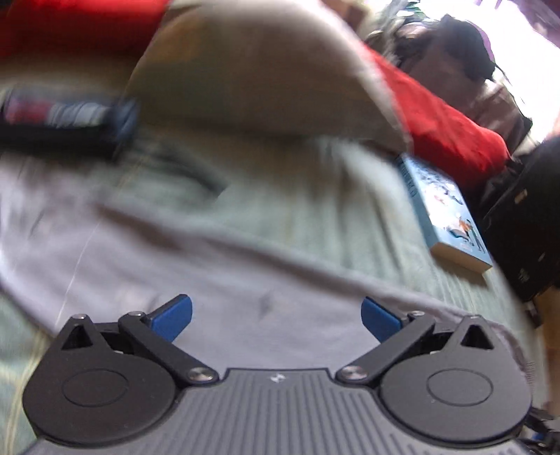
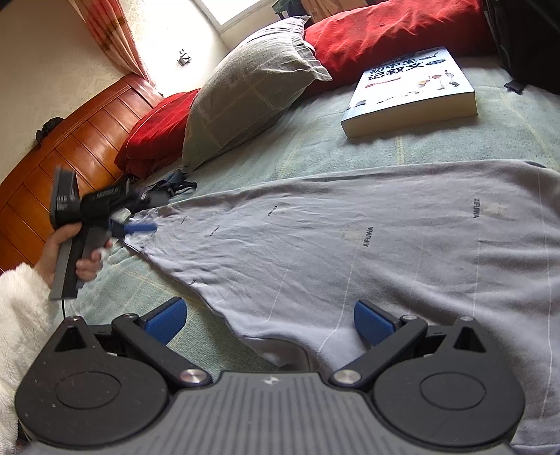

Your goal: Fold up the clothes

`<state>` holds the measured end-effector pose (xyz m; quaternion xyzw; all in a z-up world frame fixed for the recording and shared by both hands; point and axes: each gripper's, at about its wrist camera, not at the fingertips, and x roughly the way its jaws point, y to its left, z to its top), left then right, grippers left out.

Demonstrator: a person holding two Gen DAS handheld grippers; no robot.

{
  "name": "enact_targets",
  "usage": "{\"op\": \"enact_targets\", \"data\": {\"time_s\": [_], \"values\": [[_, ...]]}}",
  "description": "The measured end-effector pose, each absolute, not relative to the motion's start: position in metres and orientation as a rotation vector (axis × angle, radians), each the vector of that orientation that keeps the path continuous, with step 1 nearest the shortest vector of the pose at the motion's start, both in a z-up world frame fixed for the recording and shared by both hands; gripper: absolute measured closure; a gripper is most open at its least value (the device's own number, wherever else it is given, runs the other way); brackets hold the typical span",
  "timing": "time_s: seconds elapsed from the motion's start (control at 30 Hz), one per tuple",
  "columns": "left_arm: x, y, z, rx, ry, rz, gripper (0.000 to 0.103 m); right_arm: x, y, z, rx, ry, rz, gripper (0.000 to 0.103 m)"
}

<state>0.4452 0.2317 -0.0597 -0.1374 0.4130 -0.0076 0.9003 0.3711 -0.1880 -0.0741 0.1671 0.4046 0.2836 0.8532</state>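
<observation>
Item: one grey shirt (image 2: pixel 367 252), spread flat on the bed (image 2: pixel 315 140), printed "XIFUWA" in several places.

Left hand-held gripper (image 1: pixel 276 316): fingers spread, nothing between them, hovering over the shirt in its own blurred view. From the right wrist view the same tool sat at the shirt's far narrow end; whether its tips touched cloth could not be told.

Right hand-held gripper (image 2: pixel 269 320): fingers spread, empty, poised above the near edge, where the hem curved under the right pad.

Step in hand, as judged: taking hold of two edges for a first fold. To do it well, each tool should pinch only the shirt, not the bedcover beneath, and grip close to a corner so the cloth lifts evenly; both should rise together to keep the fold line straight.

Count:
- shirt, one
- hand-held grippers, two
- book (image 2: pixel 413 91), one, lying beyond the shirt, apart from it
- grey pillow (image 2: pixel 245 87), one
- red cushions (image 2: pixel 385 31), two visible
- dark bundle (image 2: pixel 168 189) by the pillow, one, unidentified
</observation>
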Motion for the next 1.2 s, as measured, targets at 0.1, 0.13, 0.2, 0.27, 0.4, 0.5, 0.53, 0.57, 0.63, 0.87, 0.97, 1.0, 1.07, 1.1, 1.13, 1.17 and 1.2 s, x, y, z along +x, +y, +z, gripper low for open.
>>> {"op": "enact_targets", "data": {"time_s": [0.1,0.13,0.2,0.27,0.4,0.5,0.53,0.57,0.63,0.87,0.97,1.0,1.07,1.1,1.13,1.17,1.2], "values": [[0.439,0.275,-0.064,-0.318,0.855,0.103,0.001,0.371,-0.188,-0.074,0.348,0.850,0.597,0.000],[0.437,0.289,-0.066,-0.330,0.855,0.143,0.001,0.371,-0.188,-0.074,0.348,0.850,0.596,0.000],[0.441,0.302,-0.067,-0.355,0.844,0.169,0.001,0.371,-0.187,-0.075,0.344,0.848,0.595,0.000],[0.448,0.310,-0.068,-0.381,0.830,0.178,0.001,0.371,-0.186,-0.075,0.338,0.846,0.594,0.000],[0.462,0.326,-0.070,-0.434,0.802,0.195,0.001,0.370,-0.185,-0.075,0.326,0.842,0.592,0.000],[0.472,0.338,-0.071,-0.473,0.780,0.208,0.001,0.371,-0.184,-0.076,0.316,0.841,0.592,0.000],[0.475,0.341,-0.072,-0.465,0.777,0.234,0.001,0.370,-0.184,-0.076,0.313,0.840,0.592,0.000],[0.477,0.343,-0.074,-0.436,0.777,0.282,0.001,0.370,-0.183,-0.076,0.311,0.839,0.592,0.000],[0.479,0.350,-0.075,-0.423,0.770,0.384,0.002,0.370,-0.183,-0.076,0.307,0.838,0.591,0.000],[0.487,0.307,-0.075,-0.281,0.827,0.287,0.002,0.370,-0.183,-0.076,0.311,0.837,0.591,0.000],[0.492,0.281,-0.075,-0.174,0.862,0.215,0.001,0.370,-0.183,-0.076,0.310,0.838,0.590,0.000],[0.494,0.272,-0.074,-0.138,0.873,0.191,0.001,0.370,-0.183,-0.076,0.310,0.838,0.590,0.000],[0.497,0.254,-0.074,-0.066,0.895,0.142,0.001,0.371,-0.183,-0.076,0.311,0.838,0.590,0.000],[0.497,0.250,-0.073,-0.049,0.900,0.136,0.001,0.371,-0.183,-0.076,0.312,0.838,0.591,0.000],[0.495,0.251,-0.070,-0.052,0.900,0.149,0.000,0.371,-0.183,-0.076,0.312,0.838,0.591,0.000],[0.494,0.251,-0.067,-0.055,0.900,0.163,0.000,0.371,-0.183,-0.076,0.312,0.838,0.591,0.000],[0.492,0.252,-0.063,-0.058,0.900,0.176,0.000,0.371,-0.183,-0.076,0.312,0.838,0.590,0.000]]}}
